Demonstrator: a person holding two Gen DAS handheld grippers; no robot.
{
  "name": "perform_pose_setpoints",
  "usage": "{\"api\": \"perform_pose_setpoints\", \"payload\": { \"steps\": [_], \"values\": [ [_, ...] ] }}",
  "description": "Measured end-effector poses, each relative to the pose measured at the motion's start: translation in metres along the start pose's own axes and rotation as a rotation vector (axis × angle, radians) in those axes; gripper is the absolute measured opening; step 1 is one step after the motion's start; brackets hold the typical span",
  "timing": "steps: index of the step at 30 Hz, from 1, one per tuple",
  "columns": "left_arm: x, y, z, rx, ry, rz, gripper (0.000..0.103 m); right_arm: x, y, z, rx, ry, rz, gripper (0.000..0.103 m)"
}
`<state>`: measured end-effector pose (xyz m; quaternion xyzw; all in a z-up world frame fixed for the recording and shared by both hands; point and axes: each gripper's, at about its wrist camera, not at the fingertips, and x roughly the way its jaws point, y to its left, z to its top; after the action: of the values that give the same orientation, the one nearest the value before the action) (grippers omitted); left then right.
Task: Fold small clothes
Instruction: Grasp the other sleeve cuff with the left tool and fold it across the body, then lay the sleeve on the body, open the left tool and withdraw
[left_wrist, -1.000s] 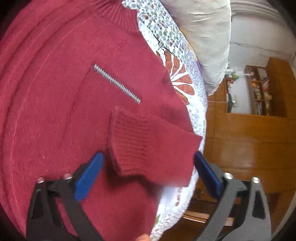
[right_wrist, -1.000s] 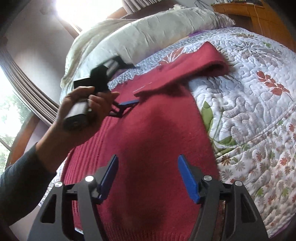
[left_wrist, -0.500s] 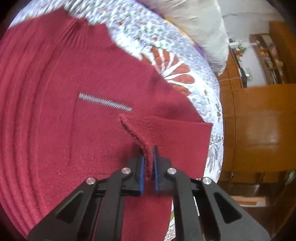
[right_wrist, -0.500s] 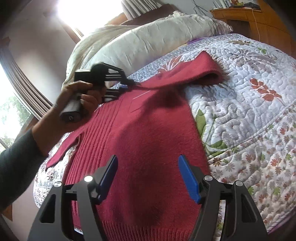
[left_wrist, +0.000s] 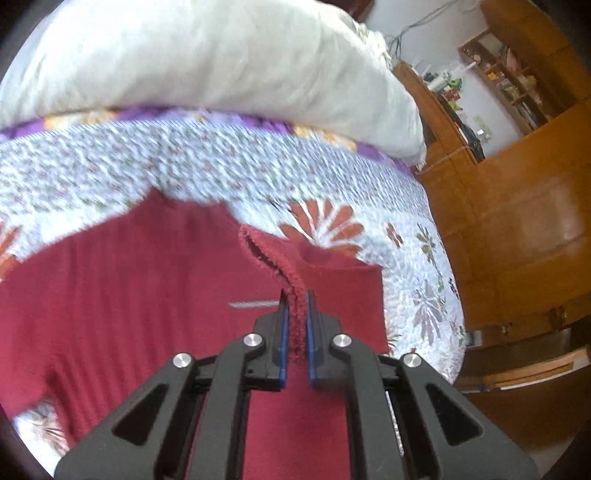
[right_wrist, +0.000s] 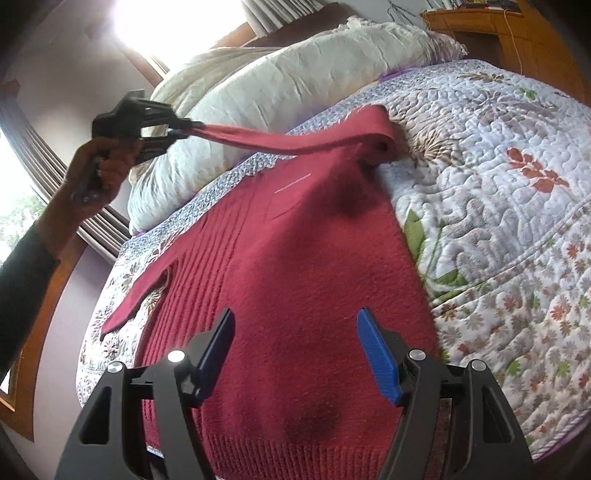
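The right claw (right_wrist: 295, 354) hangs released over the hem end of a dark red knit sweater (right_wrist: 295, 266), its blue-padded black fingers (right_wrist: 376, 354) spread wide above the fuzzy fabric. The sweater lies flat on a bed under a quilted floral bedspread (right_wrist: 498, 177), its ribbed hem nearest and a thin silvery zip line on the chest. Farther up, the left claw (left_wrist: 295, 325) is clenched on the ribbed cuff (left_wrist: 291, 280) of one sleeve (right_wrist: 295, 138), which stretches taut in the air from the shoulder to a hand (right_wrist: 107, 162) gripping the black handle. Beyond lie plump cream pillows (right_wrist: 280, 85) and wooden furniture (left_wrist: 517, 221).
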<state>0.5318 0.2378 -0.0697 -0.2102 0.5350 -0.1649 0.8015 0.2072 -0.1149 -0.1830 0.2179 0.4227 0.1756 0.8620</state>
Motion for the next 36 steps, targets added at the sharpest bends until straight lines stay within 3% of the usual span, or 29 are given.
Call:
{"api": "perform_pose_setpoints", "payload": {
  "steps": [10, 20, 22, 25, 26, 28, 30, 33, 36],
  "values": [
    [-0.052, 0.107, 0.012, -0.102, -0.062, 0.091, 0.006, 0.011, 0.008, 0.005, -0.010, 0.022, 0.009, 0.069],
    [-0.008, 0.220, -0.033, -0.273, 0.016, 0.143, 0.006, 0.023, 0.015, 0.003, -0.017, 0.048, 0.005, 0.069],
    [0.006, 0.238, -0.041, -0.296, 0.040, 0.188, 0.017, 0.026, 0.016, 0.004, -0.017, 0.054, 0.002, 0.069],
    [0.004, 0.260, -0.049, -0.363, 0.019, 0.336, 0.027, 0.028, 0.017, 0.004, -0.015, 0.059, 0.001, 0.069],
    [-0.002, 0.262, -0.049, -0.376, -0.011, 0.328, 0.029, 0.027, 0.018, 0.005, -0.017, 0.055, 0.003, 0.069],
    [-0.022, 0.256, -0.050, -0.384, -0.097, 0.262, 0.044, 0.025, 0.020, 0.005, -0.019, 0.050, 0.007, 0.069],
    [-0.029, 0.236, -0.049, -0.334, -0.131, 0.192, 0.050, 0.027, 0.021, 0.004, -0.017, 0.054, 0.015, 0.070],
    [-0.005, 0.220, -0.049, -0.303, -0.065, 0.083, 0.052, 0.031, 0.026, 0.002, -0.014, 0.071, 0.027, 0.070],
    [0.031, 0.231, -0.054, -0.320, 0.010, 0.138, 0.049, 0.029, 0.036, -0.001, -0.024, 0.074, 0.039, 0.070]
  ]
}}
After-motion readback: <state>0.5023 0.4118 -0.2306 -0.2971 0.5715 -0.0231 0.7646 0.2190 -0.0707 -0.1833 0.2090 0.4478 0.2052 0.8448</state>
